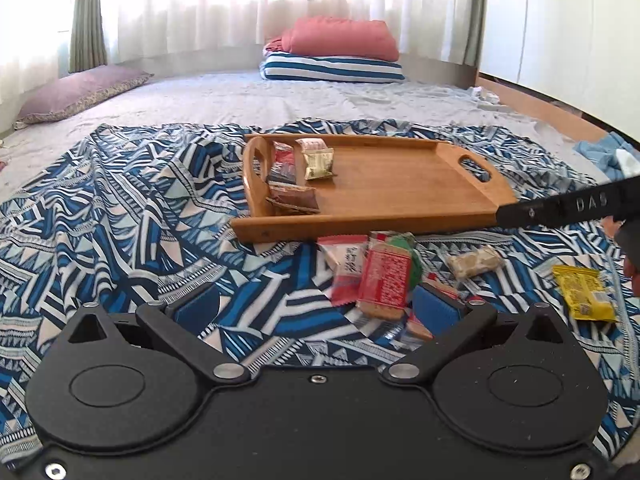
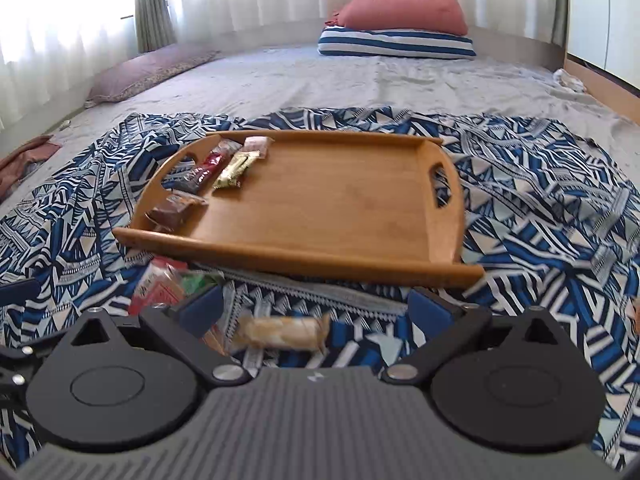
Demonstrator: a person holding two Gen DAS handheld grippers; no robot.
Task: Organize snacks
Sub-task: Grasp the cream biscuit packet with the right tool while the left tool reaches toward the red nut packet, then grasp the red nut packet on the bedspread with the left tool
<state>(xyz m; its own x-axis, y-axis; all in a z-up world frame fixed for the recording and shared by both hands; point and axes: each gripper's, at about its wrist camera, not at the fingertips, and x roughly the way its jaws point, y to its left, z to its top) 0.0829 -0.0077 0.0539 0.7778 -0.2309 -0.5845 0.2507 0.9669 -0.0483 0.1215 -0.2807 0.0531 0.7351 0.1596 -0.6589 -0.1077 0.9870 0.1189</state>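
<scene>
Wooden tray (image 2: 320, 200), crinkly snack packets (image 1: 376, 276)

Snack packets (image 1: 376, 276) lie before the wooden tray (image 1: 400, 184) on patterned cloth (image 1: 140, 208).

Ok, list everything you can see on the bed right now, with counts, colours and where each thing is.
Wooden tray: one, brown, on the patterned cloth.
Snacks in tray: at least four, red, gold, pink and brown, at its left end.
Loose snacks: several, red, white and green, piled before the tray.
Beige bar: one, between the right gripper's fingers, untouched.
Yellow packet: one, right of the pile.
Patterned cloth: one, blue and white, over the grey sheet.
Pillows: pink on striped, far end; purple at left.
Left gripper: open.
Right gripper: open.
</scene>
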